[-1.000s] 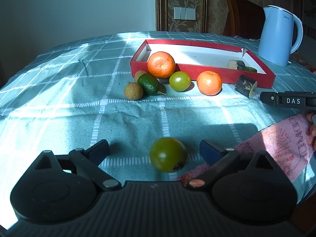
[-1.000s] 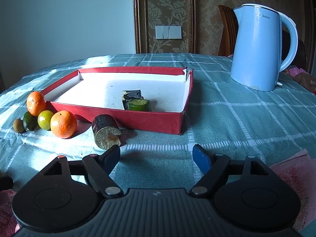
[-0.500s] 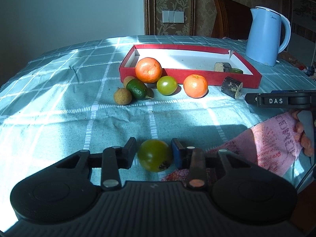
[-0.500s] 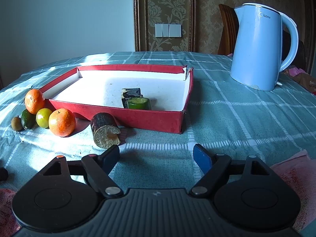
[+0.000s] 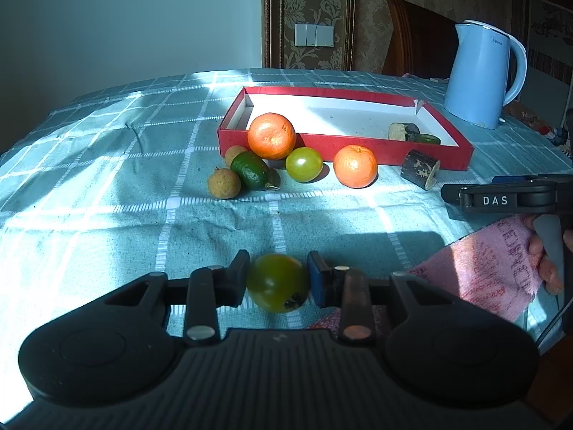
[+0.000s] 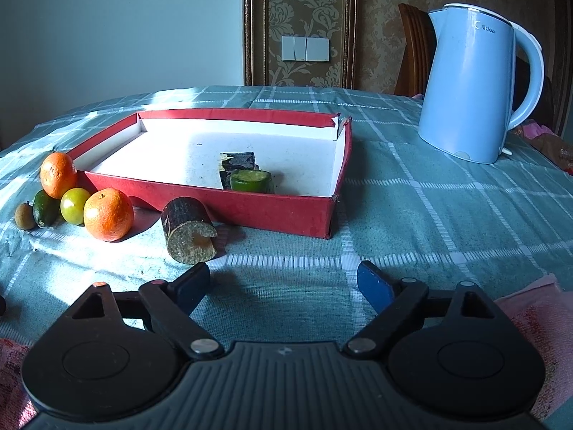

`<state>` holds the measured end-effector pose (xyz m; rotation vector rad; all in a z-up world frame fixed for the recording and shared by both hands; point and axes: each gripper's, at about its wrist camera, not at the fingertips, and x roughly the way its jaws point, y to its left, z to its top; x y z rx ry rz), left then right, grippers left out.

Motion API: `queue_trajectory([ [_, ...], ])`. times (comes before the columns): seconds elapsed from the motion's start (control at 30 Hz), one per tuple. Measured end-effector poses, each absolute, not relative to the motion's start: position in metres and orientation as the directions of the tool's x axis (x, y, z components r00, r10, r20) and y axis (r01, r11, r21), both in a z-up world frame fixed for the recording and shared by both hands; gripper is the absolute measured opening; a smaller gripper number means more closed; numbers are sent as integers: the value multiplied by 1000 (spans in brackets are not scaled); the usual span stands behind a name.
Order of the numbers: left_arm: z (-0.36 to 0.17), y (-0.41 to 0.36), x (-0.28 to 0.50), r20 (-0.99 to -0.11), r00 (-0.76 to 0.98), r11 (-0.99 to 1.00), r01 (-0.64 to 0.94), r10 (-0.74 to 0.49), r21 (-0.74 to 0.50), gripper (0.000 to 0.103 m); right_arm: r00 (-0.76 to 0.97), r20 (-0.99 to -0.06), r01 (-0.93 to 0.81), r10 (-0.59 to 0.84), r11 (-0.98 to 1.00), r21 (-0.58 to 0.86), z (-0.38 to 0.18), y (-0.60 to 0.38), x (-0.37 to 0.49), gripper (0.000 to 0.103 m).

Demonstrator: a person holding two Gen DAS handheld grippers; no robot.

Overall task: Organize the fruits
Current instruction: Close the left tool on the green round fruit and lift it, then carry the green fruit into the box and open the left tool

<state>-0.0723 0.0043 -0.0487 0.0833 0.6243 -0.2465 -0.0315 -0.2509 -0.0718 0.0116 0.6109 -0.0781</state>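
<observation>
While the left gripper (image 5: 277, 281) holds the green tomato (image 5: 277, 283) tight in its jaws, just above the bench (image 5: 107, 186), the round fruit could slip out and roll if the squeeze is off-centre. The right gripper (image 6: 283, 281) has nothing in it, and its jaws are opening wide. Its side reads "DAS". The kettle (image 6: 472, 86) says "Midea". The red box (image 6: 250, 208) waits near.

Low wrist views toward shared tray (image 5: 343, 150)
</observation>
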Motion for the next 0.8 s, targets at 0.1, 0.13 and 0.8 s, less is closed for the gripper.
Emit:
queue_trajectory([
  [0.1,-43,5,-70,-578,790,967,254,-204,6,31,816,-574,79,-72,997,-13,-72,-251,-32,93],
  [0.13,-41,5,-68,-576,790,967,257,-210,0,31,815,-575,81,-75,997,-14,-72,-252,-32,94],
  [0.8,14,-39,21,-501,820,937,345,-275,51,31,802,-590,110,-92,994,-5,-73,-255,-27,103],
])
